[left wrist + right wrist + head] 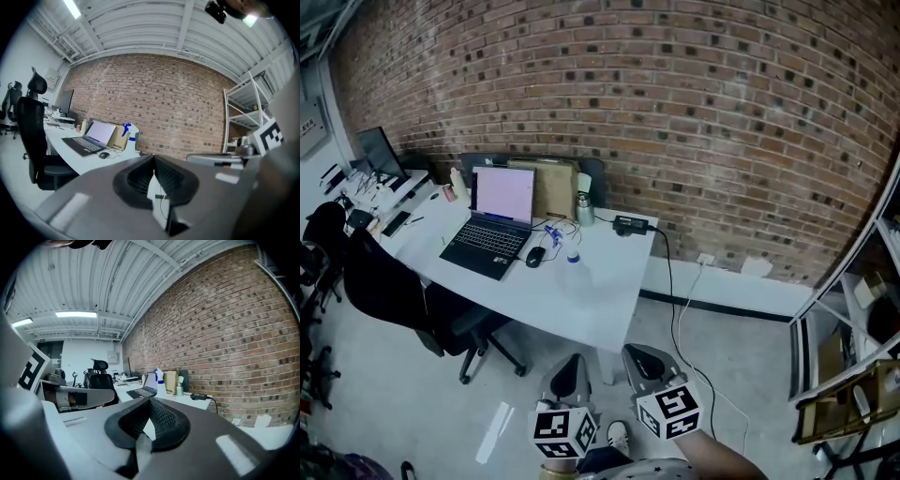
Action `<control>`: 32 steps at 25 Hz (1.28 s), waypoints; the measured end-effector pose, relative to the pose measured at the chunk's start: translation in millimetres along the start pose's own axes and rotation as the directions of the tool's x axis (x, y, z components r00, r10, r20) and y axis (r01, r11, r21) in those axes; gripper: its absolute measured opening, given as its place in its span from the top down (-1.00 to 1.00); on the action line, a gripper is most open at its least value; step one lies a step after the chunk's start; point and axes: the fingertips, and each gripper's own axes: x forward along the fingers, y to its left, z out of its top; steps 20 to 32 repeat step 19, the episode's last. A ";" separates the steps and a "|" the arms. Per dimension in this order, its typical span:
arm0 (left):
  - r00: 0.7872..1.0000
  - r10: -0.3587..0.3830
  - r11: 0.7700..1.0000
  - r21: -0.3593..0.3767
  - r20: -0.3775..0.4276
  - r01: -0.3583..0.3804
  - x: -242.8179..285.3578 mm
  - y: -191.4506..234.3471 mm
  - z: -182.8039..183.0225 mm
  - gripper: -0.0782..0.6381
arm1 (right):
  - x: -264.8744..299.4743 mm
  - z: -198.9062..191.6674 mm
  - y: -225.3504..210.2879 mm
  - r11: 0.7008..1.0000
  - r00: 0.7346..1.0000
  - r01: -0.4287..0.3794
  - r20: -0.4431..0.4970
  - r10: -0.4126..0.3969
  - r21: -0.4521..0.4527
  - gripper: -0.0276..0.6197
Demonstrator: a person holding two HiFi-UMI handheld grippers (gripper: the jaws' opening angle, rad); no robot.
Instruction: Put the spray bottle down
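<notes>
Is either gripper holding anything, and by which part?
Nothing. Both the left gripper and right gripper are shut empty; the spray bottle stands on the desk.

In the head view the spray bottle [573,270] is showing only as a pale blur against the white table [609,314], the bottom edge is cutting off the person's forearm [727,461], and the right edge is cropping the shelving [848,394].
</notes>
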 end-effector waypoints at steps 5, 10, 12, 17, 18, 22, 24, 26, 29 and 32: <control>1.000 0.005 1.000 -0.004 0.002 -0.005 -13.6 -6.2 -0.9 0.76 | -14.1 4.7 7.9 1.000 1.000 -0.009 0.009 0.009 -0.012 0.92; 1.000 0.011 1.000 -0.008 0.005 -0.011 -17.4 -6.2 0.5 0.76 | -19.4 9.6 10.9 1.000 1.000 -0.011 0.018 0.011 -0.021 0.92; 1.000 0.014 1.000 -0.003 0.004 -0.014 -18.3 -7.2 0.9 0.76 | -21.6 10.9 10.8 1.000 1.000 -0.010 0.022 0.010 -0.021 0.92; 1.000 0.016 1.000 0.001 -0.001 -0.016 -20.5 -9.6 -2.2 0.76 | -25.6 10.6 10.3 1.000 1.000 -0.004 0.026 0.004 -0.026 0.92; 1.000 0.016 1.000 0.000 -0.003 -0.016 -21.0 -9.9 -3.1 0.76 | -26.1 10.4 10.0 1.000 1.000 -0.002 0.026 0.003 -0.028 0.92; 1.000 0.017 1.000 0.000 -0.004 -0.017 -21.4 -10.1 -3.9 0.76 | -26.6 10.2 9.7 1.000 1.000 0.000 0.027 0.001 -0.029 0.92; 1.000 0.017 1.000 0.000 -0.004 -0.017 -21.4 -10.1 -3.9 0.76 | -26.6 10.2 9.7 1.000 1.000 0.000 0.027 0.001 -0.029 0.92; 1.000 0.017 1.000 0.000 -0.004 -0.017 -21.4 -10.1 -3.9 0.76 | -26.6 10.2 9.7 1.000 1.000 0.000 0.027 0.001 -0.029 0.92; 1.000 0.017 1.000 0.000 -0.004 -0.017 -21.4 -10.1 -3.9 0.76 | -26.6 10.2 9.7 1.000 1.000 0.000 0.027 0.001 -0.029 0.92; 1.000 0.017 1.000 0.000 -0.004 -0.017 -21.4 -10.1 -3.9 0.76 | -26.6 10.2 9.7 1.000 1.000 0.000 0.027 0.001 -0.029 0.92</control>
